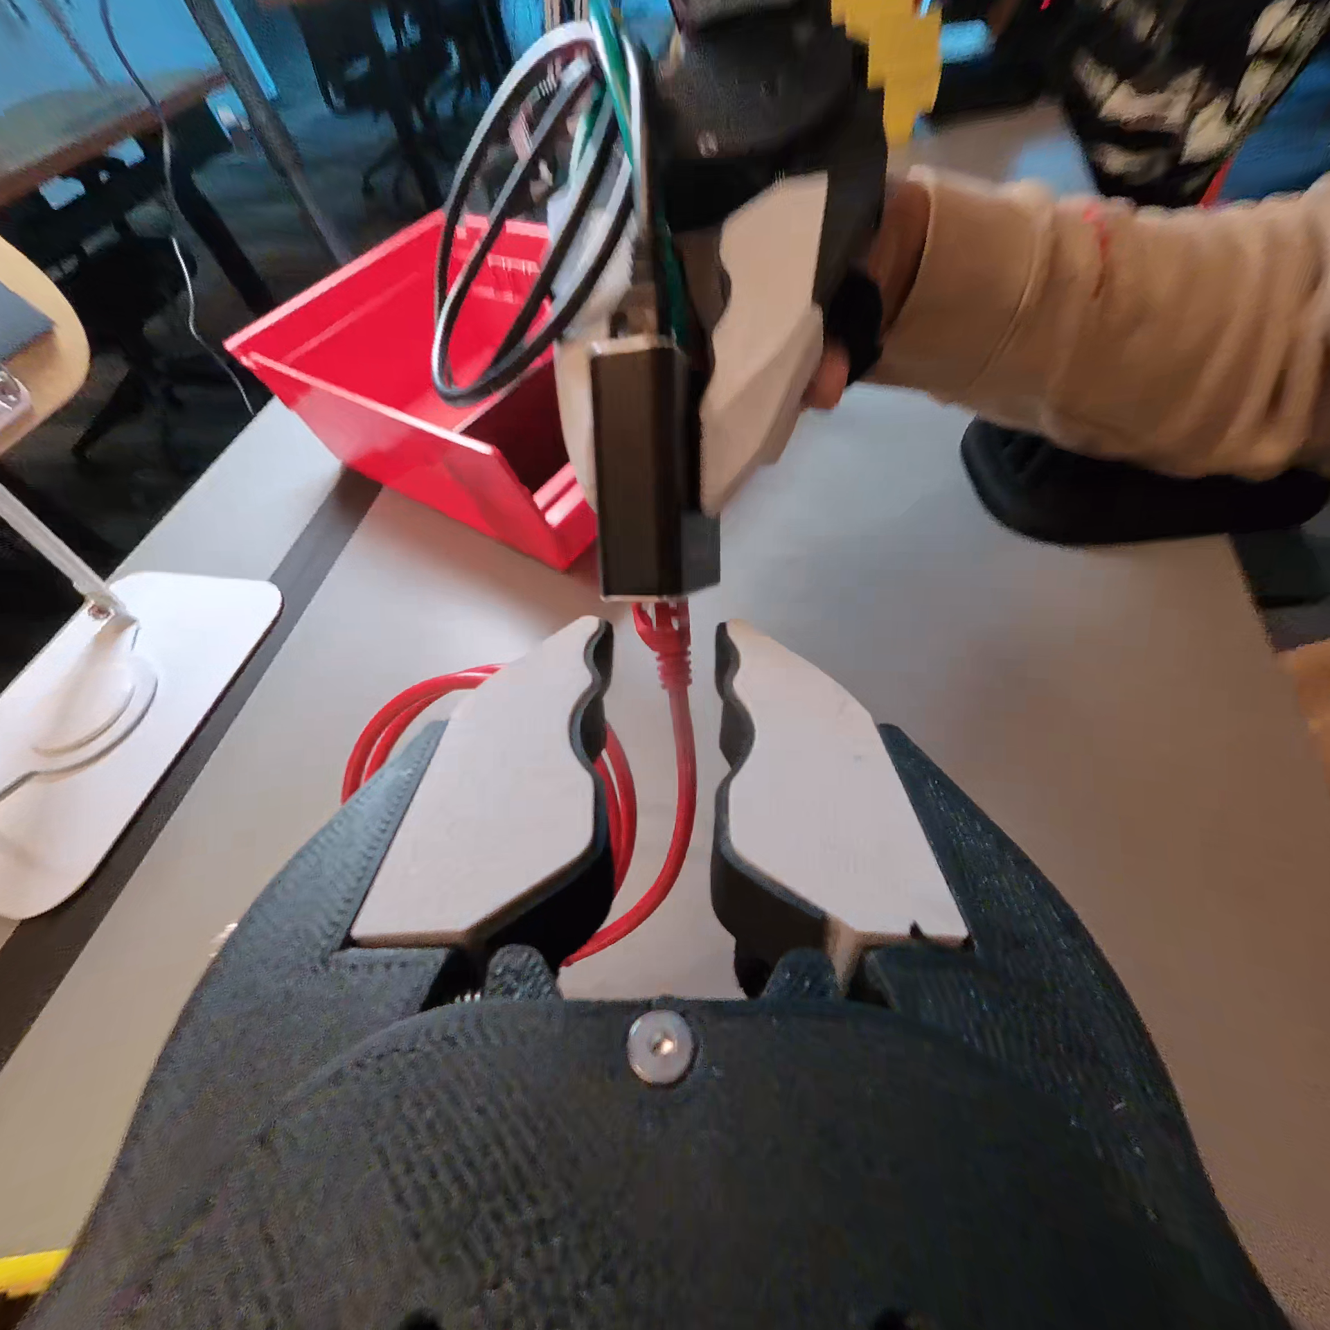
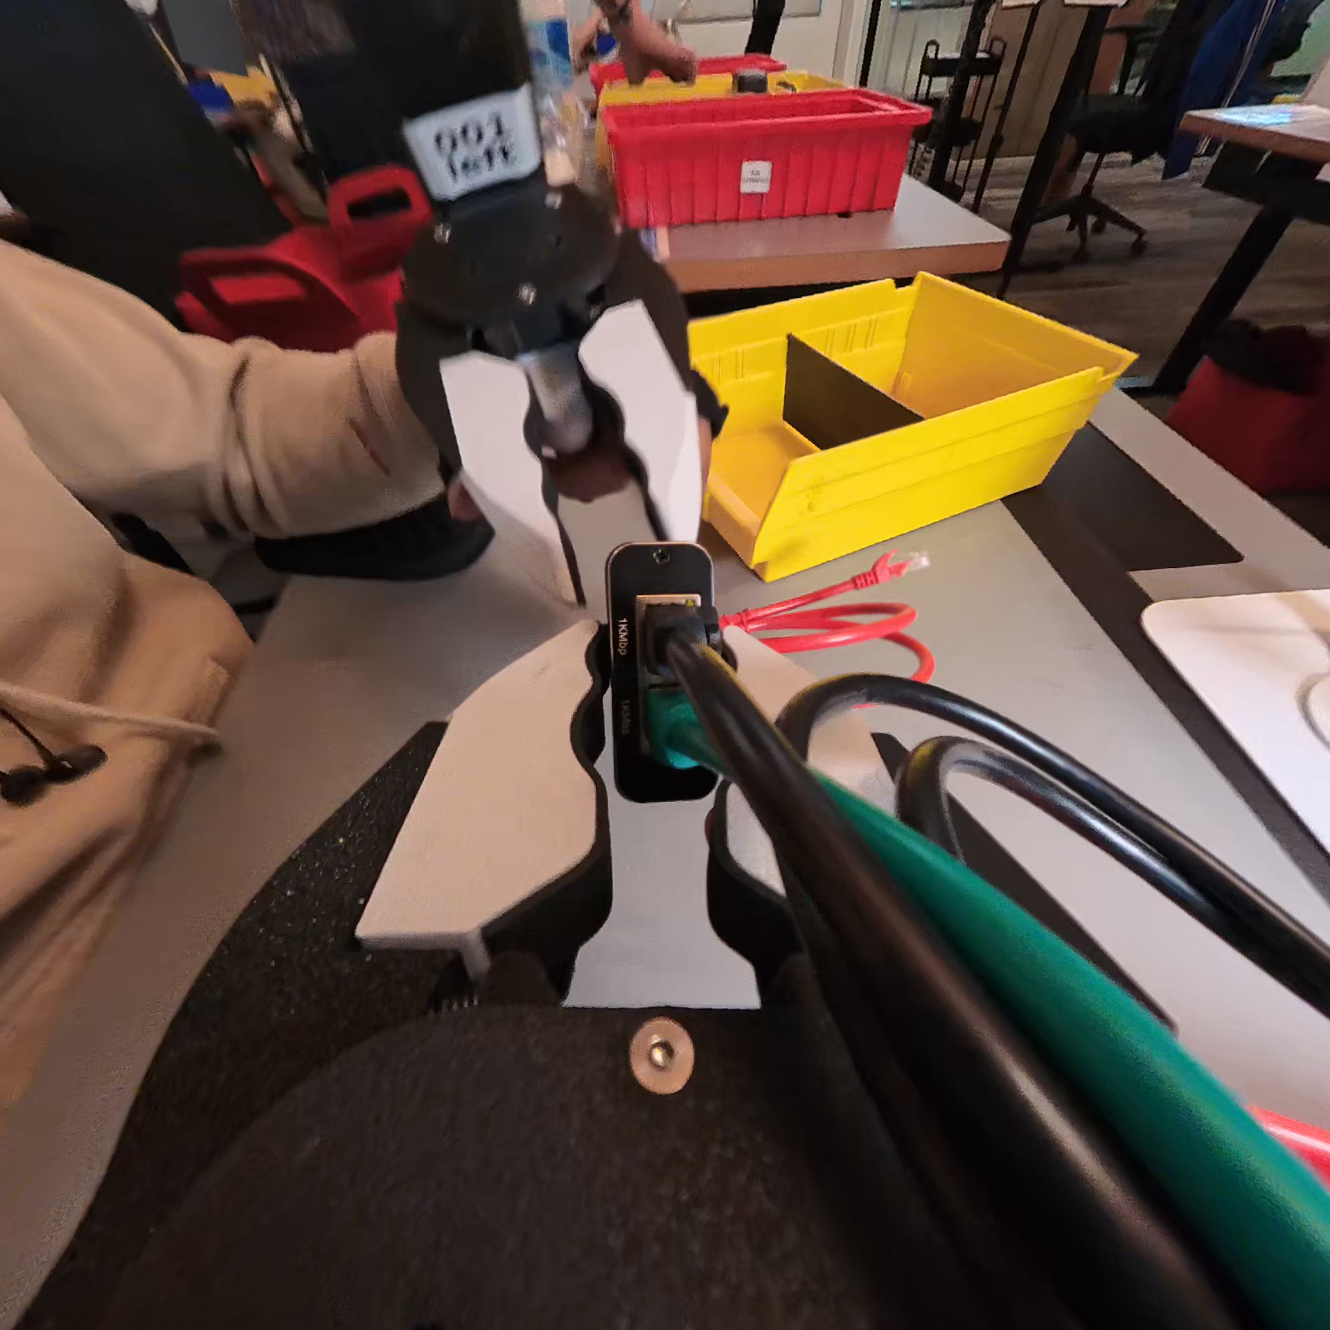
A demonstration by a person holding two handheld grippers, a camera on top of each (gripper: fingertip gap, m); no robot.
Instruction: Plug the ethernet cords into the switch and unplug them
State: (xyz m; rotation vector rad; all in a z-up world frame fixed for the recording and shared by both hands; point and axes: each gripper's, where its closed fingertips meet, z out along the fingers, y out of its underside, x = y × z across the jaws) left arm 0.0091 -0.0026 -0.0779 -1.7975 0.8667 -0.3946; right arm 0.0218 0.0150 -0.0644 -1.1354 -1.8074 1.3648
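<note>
My right gripper (image 2: 666, 640) is shut on a small black switch (image 2: 661, 568) and holds it above the grey table (image 2: 345, 691). A black cord (image 2: 792, 792) and a green cord (image 2: 1007, 899) are plugged into the switch. In the left wrist view the switch (image 1: 644, 468) hangs end-down in the right gripper (image 1: 651, 500). My left gripper (image 1: 662, 627) is open just below the switch. A red ethernet cord (image 1: 680, 756) shows in the gap between its fingers, ungripped, its plug (image 1: 662, 622) pointing at the switch. The red cord (image 2: 828, 619) lies coiled on the table. The left gripper (image 2: 625, 565) also shows there, open.
An open red bin (image 1: 403, 388) stands beyond the switch. A yellow divided bin (image 2: 935, 432) sits behind the red cord, with a red bin (image 2: 756, 158) on a farther table. A white lamp base (image 1: 108, 720) is at the side. A person's beige sleeve (image 1: 1079, 324) reaches in. The grippers are tip to tip, or close to it.
</note>
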